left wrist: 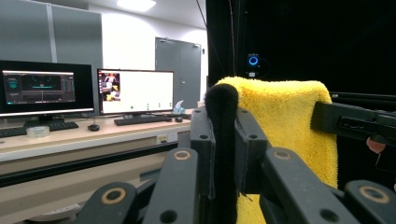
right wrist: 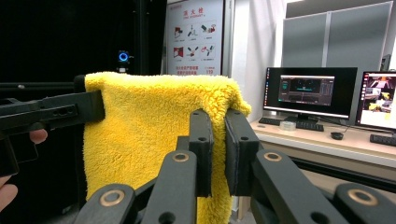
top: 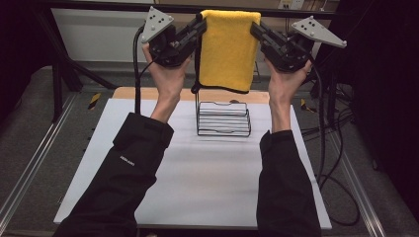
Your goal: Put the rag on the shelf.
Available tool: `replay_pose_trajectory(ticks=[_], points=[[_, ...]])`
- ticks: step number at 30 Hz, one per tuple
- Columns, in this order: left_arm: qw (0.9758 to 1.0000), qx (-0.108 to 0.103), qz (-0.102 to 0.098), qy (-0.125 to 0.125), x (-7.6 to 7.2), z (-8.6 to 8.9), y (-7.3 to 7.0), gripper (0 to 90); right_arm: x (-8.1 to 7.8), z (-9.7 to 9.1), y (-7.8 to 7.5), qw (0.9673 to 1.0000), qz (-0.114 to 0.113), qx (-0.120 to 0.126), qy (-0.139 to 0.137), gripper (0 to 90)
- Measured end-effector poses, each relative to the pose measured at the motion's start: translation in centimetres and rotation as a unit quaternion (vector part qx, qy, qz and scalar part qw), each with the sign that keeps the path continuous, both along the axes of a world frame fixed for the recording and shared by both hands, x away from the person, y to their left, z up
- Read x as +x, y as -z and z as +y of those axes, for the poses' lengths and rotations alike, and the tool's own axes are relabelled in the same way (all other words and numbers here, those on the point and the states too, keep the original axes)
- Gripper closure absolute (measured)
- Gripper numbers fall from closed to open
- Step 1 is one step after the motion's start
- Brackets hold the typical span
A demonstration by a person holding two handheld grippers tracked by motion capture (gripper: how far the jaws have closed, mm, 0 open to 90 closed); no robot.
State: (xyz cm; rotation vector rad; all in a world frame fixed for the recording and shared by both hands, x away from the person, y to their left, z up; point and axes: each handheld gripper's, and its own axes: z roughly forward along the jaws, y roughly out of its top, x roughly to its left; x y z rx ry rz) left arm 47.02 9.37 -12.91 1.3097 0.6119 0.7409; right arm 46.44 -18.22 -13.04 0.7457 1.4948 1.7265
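Both grippers were clamped on the yellow towel (top: pixel 229 49): my left gripper (top: pixel 200 27) pinched its left top corner and my right gripper (top: pixel 255 28) its right one. It hung folded at upper centre, above the wire rack (top: pixel 223 118). I judged I should keep both hands level and lower it straight over the rack.

Yellow towel (top: pixel 229 49): thick fluffy terry cloth, matt, black fabric edging. Left tongs (top: pixel 200 25) and right tongs (top: pixel 255 28): matt black plastic, brass-coloured rivets, grey metal-looking top plates. Wire rack (top: pixel 223 118): thin black metal wire, slight sheen. Table (top: pixel 197 187): smooth matt white top, bare pale wood strip at far edge.
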Motion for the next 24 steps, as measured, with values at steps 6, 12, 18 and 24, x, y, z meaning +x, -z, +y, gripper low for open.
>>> replay_pose_trajectory(ticks=[6, 12, 18, 24], points=[[1.0000, 0.005, 0.000, -0.005, 1.1, -0.1, -0.7, 79.5, 1.0, 0.0, -0.4, 1.0000, -0.001, 0.002, 0.003, 82.9], [0.9998, 0.015, -0.001, -0.011, 2.1, -0.2, -1.0, 79.5, 1.8, 0.0, -0.7, 1.0000, 0.000, 0.001, 0.007, 82.8], [0.9998, 0.012, 0.003, -0.014, 3.2, -0.1, -0.8, 79.5, 2.8, 0.2, -0.7, 0.9999, 0.004, -0.005, 0.011, 82.8], [0.9997, 0.018, 0.000, -0.016, 4.3, 0.0, -1.1, 79.5, 3.6, 0.4, -1.2, 0.9998, 0.005, -0.013, 0.015, 82.7]])
